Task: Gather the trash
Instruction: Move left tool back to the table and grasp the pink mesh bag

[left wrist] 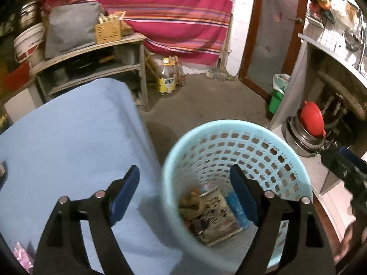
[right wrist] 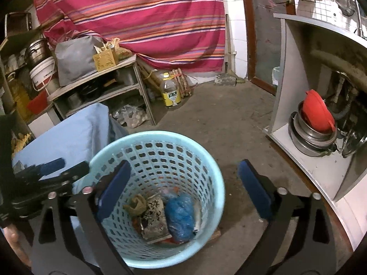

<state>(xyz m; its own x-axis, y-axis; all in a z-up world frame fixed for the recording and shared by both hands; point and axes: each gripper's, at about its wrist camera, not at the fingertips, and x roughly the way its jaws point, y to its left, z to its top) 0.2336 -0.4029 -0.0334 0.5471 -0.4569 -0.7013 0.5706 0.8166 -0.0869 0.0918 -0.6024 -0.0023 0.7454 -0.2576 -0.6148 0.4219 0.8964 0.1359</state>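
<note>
A light blue perforated bin (left wrist: 270, 135) (right wrist: 206, 160) stands on the floor beside a table with a blue cloth (left wrist: 68, 137) (right wrist: 68, 135). Trash lies at its bottom: a printed box (left wrist: 218, 215) (right wrist: 156, 217), a crumpled olive rag (left wrist: 191, 204) (right wrist: 136, 204) and a blue plastic bag (right wrist: 180, 217) (left wrist: 236, 206). My left gripper (left wrist: 184, 192) is open and empty, straddling the bin's near rim. My right gripper (right wrist: 184, 183) is open and empty above the bin. Each gripper shows at the edge of the other's view (left wrist: 348, 167) (right wrist: 50, 167).
A pink wrapper (left wrist: 21, 254) lies at the cloth's near left edge. A wooden shelf (left wrist: 91, 68) (right wrist: 103, 87), a yellow-labelled bottle (left wrist: 167, 78) (right wrist: 170, 91) and a striped curtain stand behind. A cabinet with steel pots and a red lid (left wrist: 312, 119) (right wrist: 316, 114) is at right. A green bin (left wrist: 276, 96) is by the door.
</note>
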